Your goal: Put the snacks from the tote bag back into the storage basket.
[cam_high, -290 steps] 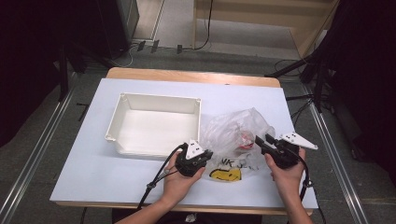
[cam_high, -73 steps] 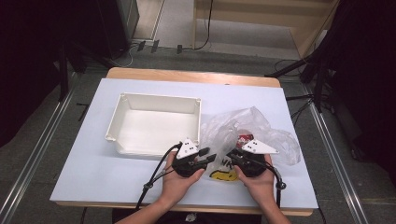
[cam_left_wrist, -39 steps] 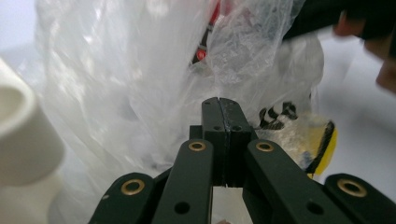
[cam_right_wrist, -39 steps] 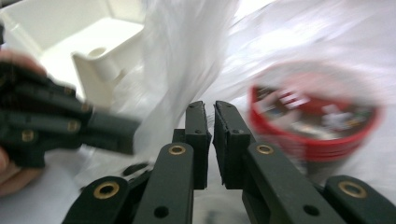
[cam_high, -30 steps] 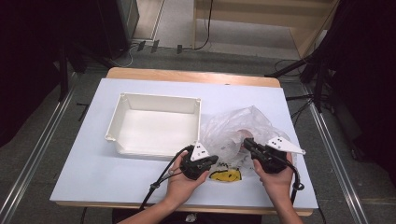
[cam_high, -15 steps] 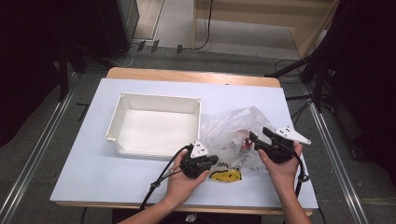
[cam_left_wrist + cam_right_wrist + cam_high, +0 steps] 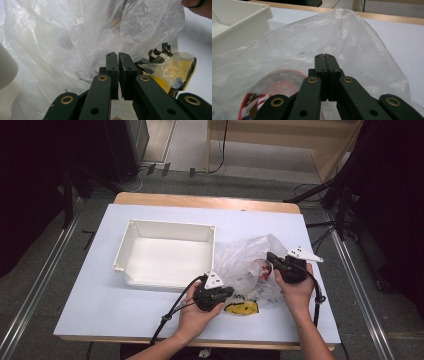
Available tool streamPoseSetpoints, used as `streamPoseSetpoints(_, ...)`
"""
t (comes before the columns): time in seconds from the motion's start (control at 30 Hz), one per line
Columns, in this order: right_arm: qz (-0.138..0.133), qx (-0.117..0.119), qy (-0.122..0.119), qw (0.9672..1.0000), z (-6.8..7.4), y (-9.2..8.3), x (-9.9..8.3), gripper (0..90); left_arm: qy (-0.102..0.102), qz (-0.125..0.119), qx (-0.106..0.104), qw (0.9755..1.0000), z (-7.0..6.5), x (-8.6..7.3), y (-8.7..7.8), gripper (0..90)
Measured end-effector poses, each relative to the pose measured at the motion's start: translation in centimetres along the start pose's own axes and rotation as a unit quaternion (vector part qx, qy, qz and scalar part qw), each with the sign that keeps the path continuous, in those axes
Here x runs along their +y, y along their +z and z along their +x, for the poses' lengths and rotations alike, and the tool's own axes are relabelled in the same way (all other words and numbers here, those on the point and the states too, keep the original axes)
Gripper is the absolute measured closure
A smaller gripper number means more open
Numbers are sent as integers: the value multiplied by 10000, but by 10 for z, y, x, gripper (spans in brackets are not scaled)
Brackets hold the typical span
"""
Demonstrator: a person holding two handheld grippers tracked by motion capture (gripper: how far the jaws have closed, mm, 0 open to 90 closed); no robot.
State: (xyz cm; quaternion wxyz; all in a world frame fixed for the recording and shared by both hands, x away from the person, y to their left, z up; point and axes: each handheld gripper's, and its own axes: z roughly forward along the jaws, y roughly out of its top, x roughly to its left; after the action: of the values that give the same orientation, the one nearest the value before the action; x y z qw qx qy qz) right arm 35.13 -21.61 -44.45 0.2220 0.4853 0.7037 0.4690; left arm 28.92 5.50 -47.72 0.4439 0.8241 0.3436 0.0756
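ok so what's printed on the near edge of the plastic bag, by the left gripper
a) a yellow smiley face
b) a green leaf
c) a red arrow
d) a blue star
a: the high view shows a yellow smiley face with black outlines on the plastic bag, just right of the left gripper; the left gripper view shows the same yellow and black print.

L gripper (image 7: 226, 293) low by L hand (image 7: 192, 312), jaws pinched together. R gripper (image 7: 272, 258) in R hand (image 7: 295, 287), jaws just snapped closed, tips touching.
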Motion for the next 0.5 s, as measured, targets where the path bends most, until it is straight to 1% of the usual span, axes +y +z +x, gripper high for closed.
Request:
streamPoseSetpoints(0.07,120,88,148,9998,-7,9,2,900,-13,-2,2,10000,0,0,0,881)
streamPoseSetpoints(0.13,208,109,259,9994,-14,17,0,900,-17,-19,-6,10000,0,0,0,880)
streamPoseSetpoints(0.23,243,112,336,9991,-20,17,-2,900,-21,-31,-11,10000,1,0,-1,878)
streamPoseSetpoints(0.27,198,121,350,9991,-20,14,-2,900,-22,-31,-9,10000,1,0,-1,877)
streamPoseSetpoints(0.3,130,138,325,9993,-20,9,-1,841,-21,-32,-4,10000,1,0,-1,875)
streamPoseSetpoints(0.4,-152,214,378,9989,-18,-9,1,692,-18,-40,8,10000,1,0,-1,872)
streamPoseSetpoints(0.47,-245,171,299,9991,-15,-21,-1,640,-11,-40,9,10000,1,0,-1,869)
streamPoseSetpoints(0.5,-253,145,237,9993,-15,-27,-3,629,-7,-40,12,10000,1,0,-1,868)
